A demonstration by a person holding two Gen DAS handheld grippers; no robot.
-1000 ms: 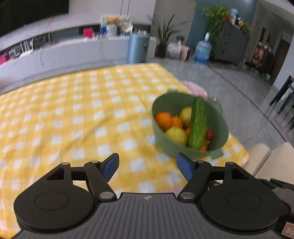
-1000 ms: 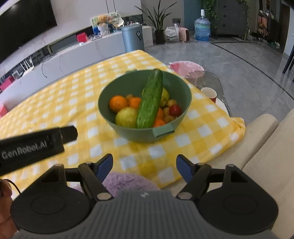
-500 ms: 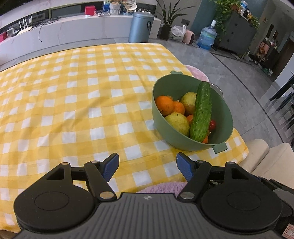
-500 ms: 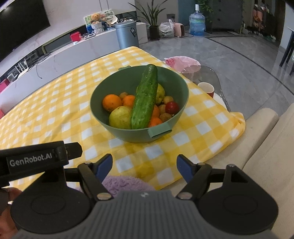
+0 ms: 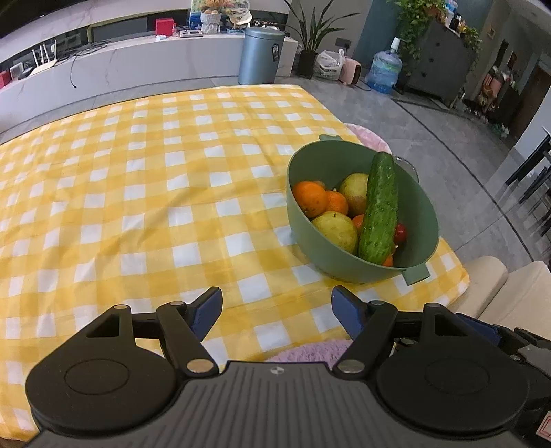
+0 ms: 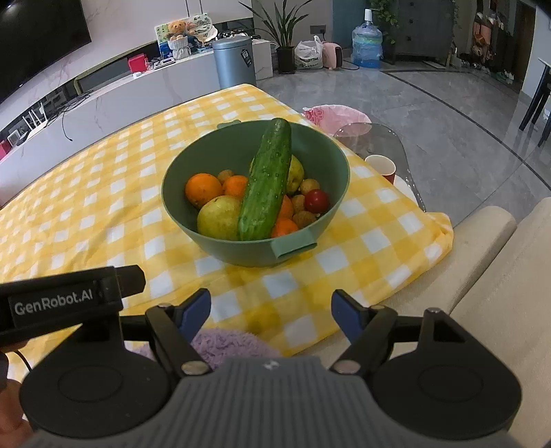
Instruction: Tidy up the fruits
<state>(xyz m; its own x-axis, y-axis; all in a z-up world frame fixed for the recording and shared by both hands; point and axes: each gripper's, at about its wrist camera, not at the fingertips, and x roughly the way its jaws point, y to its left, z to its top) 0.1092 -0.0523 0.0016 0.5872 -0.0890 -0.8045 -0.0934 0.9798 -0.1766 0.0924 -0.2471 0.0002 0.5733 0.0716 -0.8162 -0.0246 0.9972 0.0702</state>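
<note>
A yellow-and-white checked cloth (image 5: 144, 193) covers my counter from edge to edge, wrinkled lightly across its middle and draped over the near right corner. My left tool (image 5: 276, 308) hangs over the cloth's near edge with its blue-padded jaws spread apart and nothing between them. My right tool (image 6: 271, 310) sits beside it, jaws likewise parted and empty, above a patch of purple fuzzy fabric (image 6: 227, 344).

The green bowl (image 6: 255, 253) stands on the cloth toward the counter's right end, ahead of both tools and apart from them. A long cucumber (image 6: 267, 182) leans across its contents, tip raised above the far rim. Around the cucumber lie oranges (image 6: 203, 189), a yellow-green pear (image 6: 218, 217), a red cherry tomato (image 6: 316, 201) and several small brown fruits I cannot identify.

Past the counter's right edge a glass side table (image 6: 389, 141) carries a red paper cup (image 6: 380, 167), with a pink basin (image 6: 332, 117) just behind it. A cream sofa arm (image 6: 482, 262) fills the right foreground. The floor (image 6: 447, 113) is polished grey tile. Along the far wall runs a low white console (image 6: 113, 89) holding a teddy bear (image 6: 177, 29) and a red box (image 6: 137, 63); a grey bin (image 6: 234, 62), a potted plant (image 6: 282, 31) and a blue water jug (image 6: 366, 43) stand beyond. A dark screen (image 6: 38, 38) hangs at upper left.
</note>
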